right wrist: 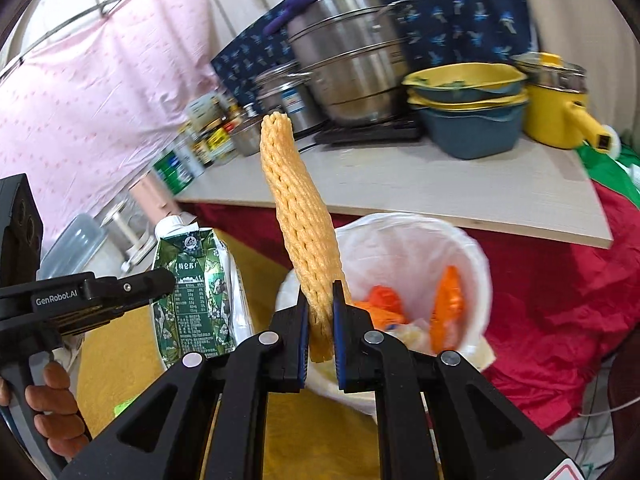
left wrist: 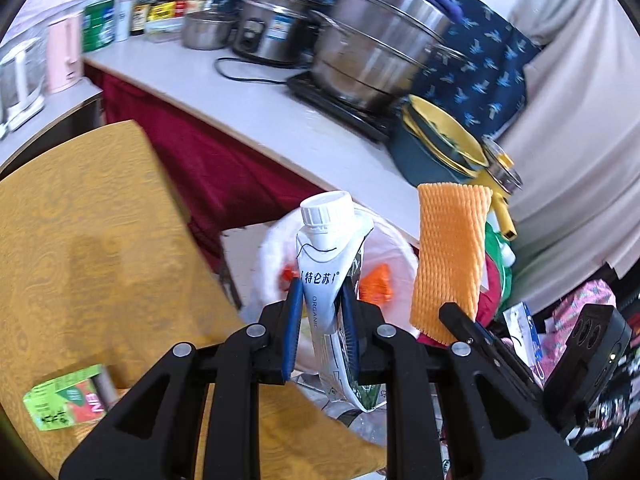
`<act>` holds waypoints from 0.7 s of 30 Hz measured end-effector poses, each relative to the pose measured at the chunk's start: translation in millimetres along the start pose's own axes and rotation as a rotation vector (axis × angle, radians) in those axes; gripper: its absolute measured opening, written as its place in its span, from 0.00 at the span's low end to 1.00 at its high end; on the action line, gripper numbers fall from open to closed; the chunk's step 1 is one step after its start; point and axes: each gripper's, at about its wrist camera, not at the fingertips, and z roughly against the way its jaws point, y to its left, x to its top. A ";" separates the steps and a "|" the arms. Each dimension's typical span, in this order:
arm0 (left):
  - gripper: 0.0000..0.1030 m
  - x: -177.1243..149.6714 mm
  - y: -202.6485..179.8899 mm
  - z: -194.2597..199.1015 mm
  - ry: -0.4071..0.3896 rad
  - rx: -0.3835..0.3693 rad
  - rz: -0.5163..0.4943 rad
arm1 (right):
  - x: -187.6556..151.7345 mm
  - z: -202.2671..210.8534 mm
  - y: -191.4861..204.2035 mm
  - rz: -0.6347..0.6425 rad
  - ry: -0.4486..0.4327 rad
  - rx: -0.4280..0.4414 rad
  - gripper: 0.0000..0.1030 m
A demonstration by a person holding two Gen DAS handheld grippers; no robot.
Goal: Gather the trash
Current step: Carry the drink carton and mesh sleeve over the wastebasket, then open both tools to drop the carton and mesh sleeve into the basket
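Note:
My left gripper (left wrist: pixel 322 292) is shut on a squashed green and white milk carton (left wrist: pixel 326 264) with a white screw cap, held upright. The right wrist view shows that carton (right wrist: pixel 196 292) from its side at the left, in the left gripper (right wrist: pixel 168 280) with a hand under it. My right gripper (right wrist: pixel 321 304) is shut on the lower end of an orange foam fruit net (right wrist: pixel 296 216) that stands up from the jaws. The net (left wrist: pixel 450 256) also hangs at the right of the left wrist view. Just beyond both sits a bin lined with a white bag (right wrist: pixel 472 256), orange scraps inside; bin (left wrist: pixel 394 248).
A yellow-clothed table (left wrist: pixel 80 220) lies at the left with a small green and red packet (left wrist: pixel 68 402) on it. Behind the bin runs a white shelf (right wrist: pixel 440 184) with steel pots (right wrist: pixel 348 68), stacked bowls (right wrist: pixel 468 120), a yellow kettle (right wrist: pixel 560 108) and jars. Red cloth (right wrist: pixel 560 300) drapes at the right.

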 end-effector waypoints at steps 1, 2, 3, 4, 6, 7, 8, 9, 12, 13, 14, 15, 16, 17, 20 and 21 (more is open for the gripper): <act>0.18 0.1 -5.9 -3.8 0.003 -0.003 -0.007 | -0.3 2.9 -8.0 -0.011 -0.004 -0.007 0.09; 0.18 0.6 -12.7 -8.4 0.007 -0.010 -0.015 | -0.4 5.0 -14.7 -0.020 -0.007 -0.012 0.09; 0.18 0.9 -19.0 -12.4 0.010 -0.013 -0.021 | -0.9 6.9 -21.4 -0.028 -0.010 -0.018 0.09; 0.18 1.6 -25.4 -18.1 0.015 -0.013 -0.031 | -1.1 7.3 -26.6 -0.036 -0.010 -0.022 0.09; 0.18 1.1 -34.0 -26.0 0.020 -0.016 -0.046 | -2.0 8.6 -33.4 -0.046 -0.011 -0.028 0.09; 0.18 2.0 -38.9 -32.0 0.024 -0.017 -0.054 | -2.3 8.4 -39.0 -0.053 -0.011 -0.033 0.09; 0.18 3.1 -42.5 -36.6 0.027 -0.017 -0.058 | -2.4 8.2 -42.4 -0.057 -0.010 -0.034 0.09; 0.18 4.2 -45.0 -40.5 0.030 -0.020 -0.063 | -2.8 7.7 -44.9 -0.062 -0.010 -0.035 0.09; 0.18 7.1 -51.0 -52.8 0.035 -0.012 -0.067 | -3.0 5.1 -54.7 -0.076 -0.007 -0.040 0.09; 0.18 8.3 -52.1 -56.9 0.038 -0.010 -0.066 | -3.7 5.0 -56.9 -0.079 -0.008 -0.039 0.09; 0.18 8.6 -53.1 -59.4 0.041 -0.006 -0.066 | -3.9 4.5 -59.0 -0.082 -0.007 -0.038 0.09; 0.19 9.3 -53.5 -63.0 0.046 -0.003 -0.066 | -4.1 3.7 -60.8 -0.084 -0.006 -0.038 0.09; 0.19 10.1 -53.5 -65.9 0.049 0.001 -0.065 | -4.4 2.5 -62.8 -0.088 -0.005 -0.037 0.09; 0.19 10.8 -53.6 -68.3 0.051 0.003 -0.064 | -4.4 1.2 -64.3 -0.092 -0.003 -0.035 0.09; 0.19 12.6 -53.7 -75.9 0.055 0.016 -0.069 | -4.0 -2.3 -66.4 -0.095 0.001 -0.033 0.09; 0.19 13.3 -53.9 -78.8 0.058 0.021 -0.071 | -3.7 -3.9 -66.7 -0.094 0.002 -0.032 0.09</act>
